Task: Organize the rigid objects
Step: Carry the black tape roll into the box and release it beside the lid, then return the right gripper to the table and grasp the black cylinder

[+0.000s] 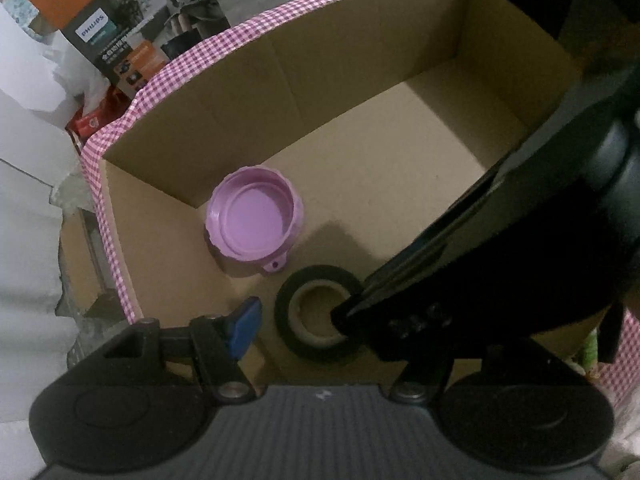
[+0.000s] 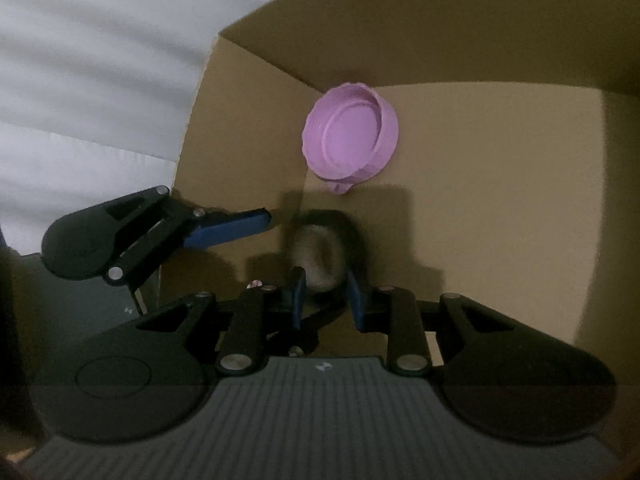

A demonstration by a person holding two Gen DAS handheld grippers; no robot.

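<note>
A cardboard box (image 1: 360,92) with pink checked tape on its rim holds a purple plastic lid (image 1: 254,220) and a roll of black tape (image 1: 316,312). My right gripper (image 2: 326,292) reaches down into the box and is shut on the black tape roll (image 2: 320,252), which stands between its blue fingers. In the left wrist view the right gripper's body (image 1: 500,264) covers the roll's right side. My left gripper (image 1: 304,320) is open above the box's near corner; only its left blue finger (image 1: 242,328) shows there. The purple lid (image 2: 350,132) lies just beyond the roll.
The box's floor (image 1: 400,160) is bare cardboard beyond the lid. Outside the box at far left stand a Philips carton (image 1: 120,40), white foam pieces (image 1: 32,128) and red packaging (image 1: 90,120).
</note>
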